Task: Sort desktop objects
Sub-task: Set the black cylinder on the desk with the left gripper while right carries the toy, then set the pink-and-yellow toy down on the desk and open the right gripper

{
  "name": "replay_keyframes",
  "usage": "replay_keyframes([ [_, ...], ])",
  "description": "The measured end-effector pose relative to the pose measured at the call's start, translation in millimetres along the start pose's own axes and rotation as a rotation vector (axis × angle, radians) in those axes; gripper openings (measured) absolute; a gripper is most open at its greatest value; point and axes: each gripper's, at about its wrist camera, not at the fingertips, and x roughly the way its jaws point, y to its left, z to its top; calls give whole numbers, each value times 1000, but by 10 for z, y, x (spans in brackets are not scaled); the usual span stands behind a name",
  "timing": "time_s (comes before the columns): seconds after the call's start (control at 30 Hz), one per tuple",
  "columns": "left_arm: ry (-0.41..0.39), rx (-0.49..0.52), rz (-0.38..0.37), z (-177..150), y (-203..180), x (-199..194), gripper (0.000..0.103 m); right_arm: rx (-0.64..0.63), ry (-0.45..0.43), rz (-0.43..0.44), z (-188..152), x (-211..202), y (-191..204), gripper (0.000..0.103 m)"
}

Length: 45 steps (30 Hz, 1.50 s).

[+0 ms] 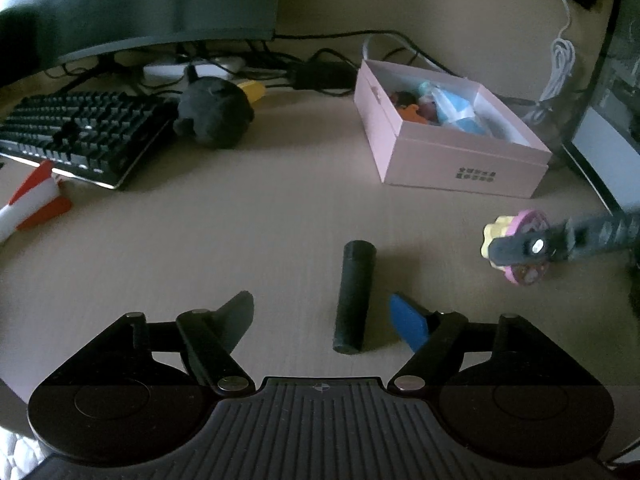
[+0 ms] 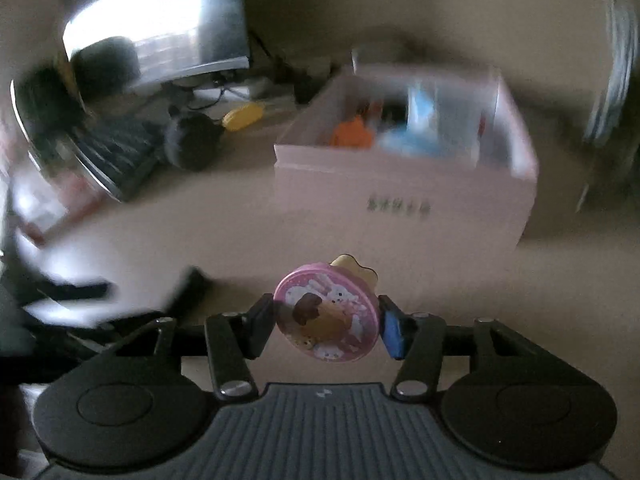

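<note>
A black cylinder (image 1: 354,296) lies on the beige desk between the fingers of my left gripper (image 1: 320,300), nearer the blue pad (image 1: 408,320). That gripper stands open and neither pad touches the cylinder. My right gripper (image 2: 327,316) is shut on a round pink toy (image 2: 328,312) with cartoon animals printed on it and a yellow scalloped part behind it. The left wrist view shows that toy (image 1: 532,220) held above the desk at the right. Beyond stands an open pink box (image 1: 460,160) (image 2: 400,200) holding several colourful items.
A black keyboard (image 1: 80,136) and a dark plush toy (image 1: 214,114) sit at the far left under a monitor (image 1: 140,4). A red-and-white object (image 1: 36,200) lies at the left edge. Cables (image 1: 320,64) run behind, and a second screen (image 1: 612,120) stands right.
</note>
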Motion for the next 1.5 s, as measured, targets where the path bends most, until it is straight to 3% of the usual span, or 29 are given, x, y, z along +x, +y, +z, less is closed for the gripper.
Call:
replay_keyframes([
  [0.07, 3, 0, -8, -8, -14, 9, 82, 86, 49, 45, 81, 1, -146, 54],
  [0.27, 16, 17, -29, -13, -85, 36, 84, 97, 60, -27, 243, 96, -201, 55],
  [0.6, 36, 60, -38, -16, -176, 80, 86, 109, -65, -45, 304, 41, -299, 57],
  [0.73, 29, 86, -17, -18, -173, 92, 85, 38, -179, -115, 211, -173, -309, 76],
  [0.87, 32, 103, 34, -15, -92, 133, 85, -104, -280, -281, -27, -280, -272, 89],
  [0.97, 19, 104, 87, 21, 47, 128, 90, -154, -265, -326, -225, -275, -320, 97],
  [1.1, -2, 78, 149, 76, 217, 106, 93, -128, -237, -365, -430, -226, -443, 100],
  [1.2, 5, 45, 127, 90, 288, 94, 93, -86, -215, -383, -528, -168, -544, 101],
  [1.27, 8, 24, 74, 76, 300, 87, 93, -65, -208, -385, -574, -138, -577, 103],
  [1.33, 11, 24, 51, 62, 266, 105, 88, -76, -219, -394, -610, -123, -565, 103],
  [1.43, 25, 37, 51, 67, 195, 167, 61, -84, -222, -399, -609, -106, -542, 103],
  [1.5, 25, 38, 44, 72, 158, 189, 55, -84, -224, -398, -615, -109, -549, 103],
])
